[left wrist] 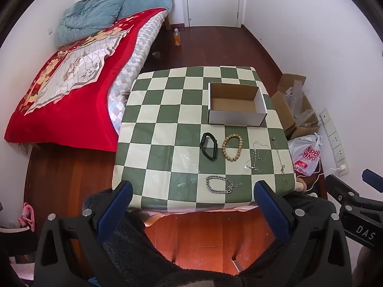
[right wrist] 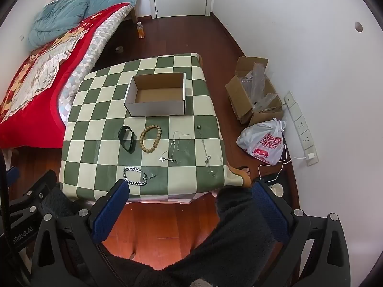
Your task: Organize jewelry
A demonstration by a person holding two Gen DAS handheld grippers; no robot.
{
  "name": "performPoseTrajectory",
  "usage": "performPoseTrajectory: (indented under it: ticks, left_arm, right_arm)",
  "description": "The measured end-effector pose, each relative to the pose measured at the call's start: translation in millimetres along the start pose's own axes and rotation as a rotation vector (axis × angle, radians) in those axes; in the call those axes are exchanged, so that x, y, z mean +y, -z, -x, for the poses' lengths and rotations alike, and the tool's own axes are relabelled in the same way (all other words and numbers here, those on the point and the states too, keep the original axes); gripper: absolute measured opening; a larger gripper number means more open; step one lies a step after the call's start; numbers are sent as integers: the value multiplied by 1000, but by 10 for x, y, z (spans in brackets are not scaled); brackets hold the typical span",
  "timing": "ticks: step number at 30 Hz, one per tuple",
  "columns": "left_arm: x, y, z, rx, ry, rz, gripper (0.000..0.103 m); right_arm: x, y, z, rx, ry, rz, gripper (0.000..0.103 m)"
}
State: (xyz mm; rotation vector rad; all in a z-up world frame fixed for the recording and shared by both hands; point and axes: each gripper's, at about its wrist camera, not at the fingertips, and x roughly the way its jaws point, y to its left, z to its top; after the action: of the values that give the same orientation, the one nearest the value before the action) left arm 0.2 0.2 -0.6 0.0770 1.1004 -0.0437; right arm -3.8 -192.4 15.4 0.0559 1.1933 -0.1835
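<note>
Both high, overlooking checkered table

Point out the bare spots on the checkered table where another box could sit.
The table's whole bed-side half is bare, left of the cardboard box and black band. The far edge behind the box is narrow. Crowded: the row of black band, bead bracelet and thin chains, plus the silver chain bracelet.

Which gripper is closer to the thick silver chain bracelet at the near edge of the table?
Left, by a little. The left gripper hangs open with the silver chain bracelet just ahead, between its fingers. For the right gripper, the bracelet lies ahead, off by its left finger.
</note>
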Motion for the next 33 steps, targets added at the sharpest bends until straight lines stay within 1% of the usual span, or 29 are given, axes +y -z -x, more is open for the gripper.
performPoseTrajectory:
  ticks: [5,6,15,17,27,33]
  left_arm:
    - [3,-15,-21,2,-4,5,103]
    - [-29,-13,30,-7,0,0,103]
    - [-111,-42,24,-5,1,-2,103]
    - [-24,-34,46,-9,3,1,103]
    - [-24,-33,46,-12,3,0,103]
    - [-34,-103,85,-13,3,-1,103]
  right_arm:
    - [-7,-4,7,-2,-6,-1,103]
    - [-9,-4,8,-3,-6,-2,103]
    - [-18,-13,17,-5,-4,0,103]
    - [-21,-14,22,-5,-5,-1,103]
    - [-13,-18,51,-7,-4,1,103]
    - [-38,16,19,-9,-5,1,103]
